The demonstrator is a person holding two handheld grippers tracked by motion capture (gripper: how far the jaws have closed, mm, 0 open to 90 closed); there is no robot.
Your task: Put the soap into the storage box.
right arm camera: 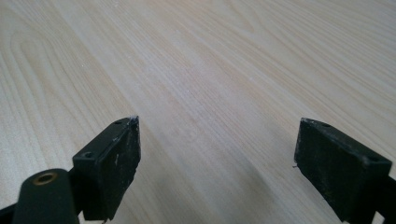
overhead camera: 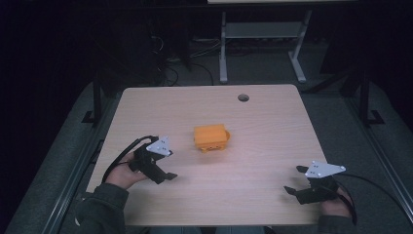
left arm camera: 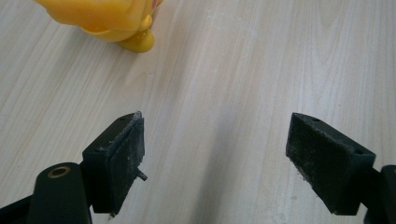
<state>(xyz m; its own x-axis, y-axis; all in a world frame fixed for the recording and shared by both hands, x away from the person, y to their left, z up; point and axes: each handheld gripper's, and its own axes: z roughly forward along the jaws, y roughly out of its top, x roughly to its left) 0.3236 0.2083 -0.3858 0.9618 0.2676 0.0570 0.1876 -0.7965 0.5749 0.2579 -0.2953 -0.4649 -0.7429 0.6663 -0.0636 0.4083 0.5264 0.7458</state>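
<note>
- The left gripper (overhead camera: 167, 168) rests low over the tabletop (overhead camera: 263, 146), jaws spread wide with nothing between them.
- The orange toy (overhead camera: 210, 138) sits just ahead, near mid-table, apart from it.
- The right gripper (overhead camera: 294, 180), also spread wide and holding nothing, lies well apart from the toy.

A light wood-grain table (overhead camera: 272, 146) with rounded corners carries the scene, and a small round cable hole (overhead camera: 243, 97) sits near the middle of its far edge. One orange-yellow plastic toy container (overhead camera: 210, 138) rests directly on the top, about midway between left and right and just short of the centre, on small rounded feet.
</note>
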